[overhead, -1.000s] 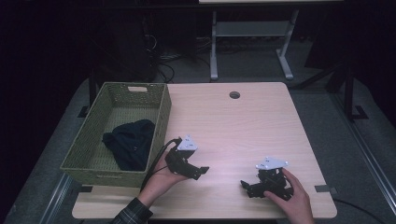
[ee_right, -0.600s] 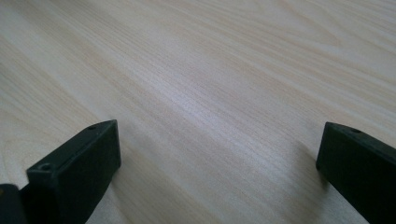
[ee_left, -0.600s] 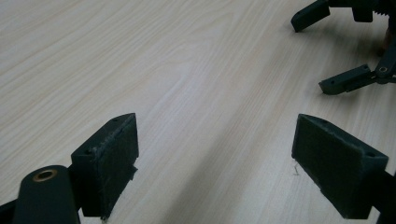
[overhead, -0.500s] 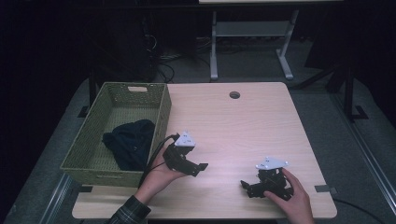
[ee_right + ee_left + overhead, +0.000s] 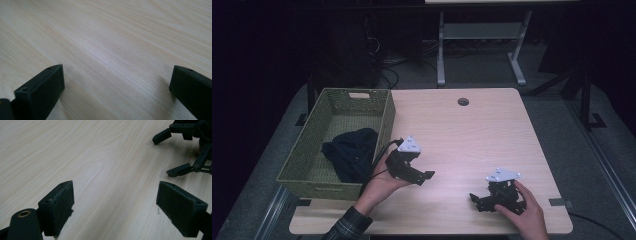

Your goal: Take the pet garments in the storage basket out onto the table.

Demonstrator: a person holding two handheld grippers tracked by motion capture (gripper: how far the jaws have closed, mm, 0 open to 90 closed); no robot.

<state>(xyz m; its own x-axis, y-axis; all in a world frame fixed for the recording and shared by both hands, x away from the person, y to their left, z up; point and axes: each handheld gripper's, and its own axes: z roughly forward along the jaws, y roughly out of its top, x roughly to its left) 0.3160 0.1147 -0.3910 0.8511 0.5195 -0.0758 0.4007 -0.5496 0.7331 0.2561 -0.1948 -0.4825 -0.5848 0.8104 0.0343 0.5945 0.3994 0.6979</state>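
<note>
Black jaws of the left gripper (image 5: 424, 176) are spread wide over bare wood, nothing between them. Beyond its tips, well apart, the right gripper (image 5: 475, 200) is held low on the table (image 5: 472, 135), its jaws likewise parted and empty. Behind the left gripper a dark cloth (image 5: 352, 152) is seen lying inside the woven green basket (image 5: 302, 162).

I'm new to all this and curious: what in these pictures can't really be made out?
- Dark cloth in the green basket, high view: too dark and bunched to tell what garment it is; the near basket wall hides its lower edge.
- Left hand-held gripper, high view: the hand covers its rear.
- Right hand-held gripper, high view: too small and dark to judge its jaw gap.
- Room behind the table: too dark.
</note>
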